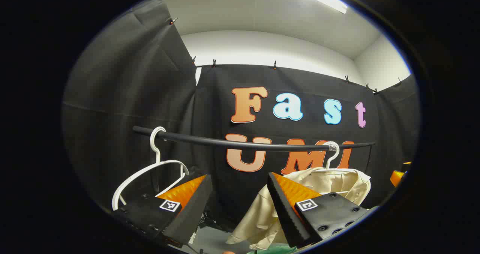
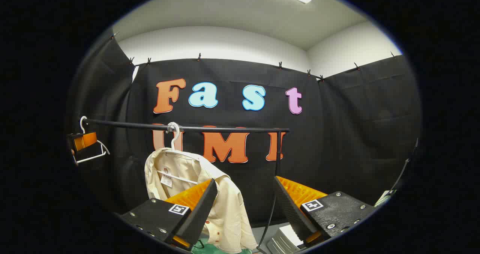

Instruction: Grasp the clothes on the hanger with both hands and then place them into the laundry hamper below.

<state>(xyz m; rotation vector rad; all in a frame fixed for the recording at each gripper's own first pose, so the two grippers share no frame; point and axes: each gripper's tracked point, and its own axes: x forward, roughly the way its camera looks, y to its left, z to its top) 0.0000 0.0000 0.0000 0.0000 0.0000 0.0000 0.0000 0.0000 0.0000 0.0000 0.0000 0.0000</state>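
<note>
Shirt [image 2: 195, 179] on hanger [image 2: 173, 134], both jaws apart, clear.

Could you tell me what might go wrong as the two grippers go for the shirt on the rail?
1. The cream shirt hangs lopsided on its hanger; a one-sided pull could slide it off beside the hamper.
2. The empty hanger hangs near the open left gripper and might snag.

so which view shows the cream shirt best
The right gripper view: the cream shirt hangs there nearly whole, collar to hem. In the left gripper view the left gripper covers part of it.
</note>
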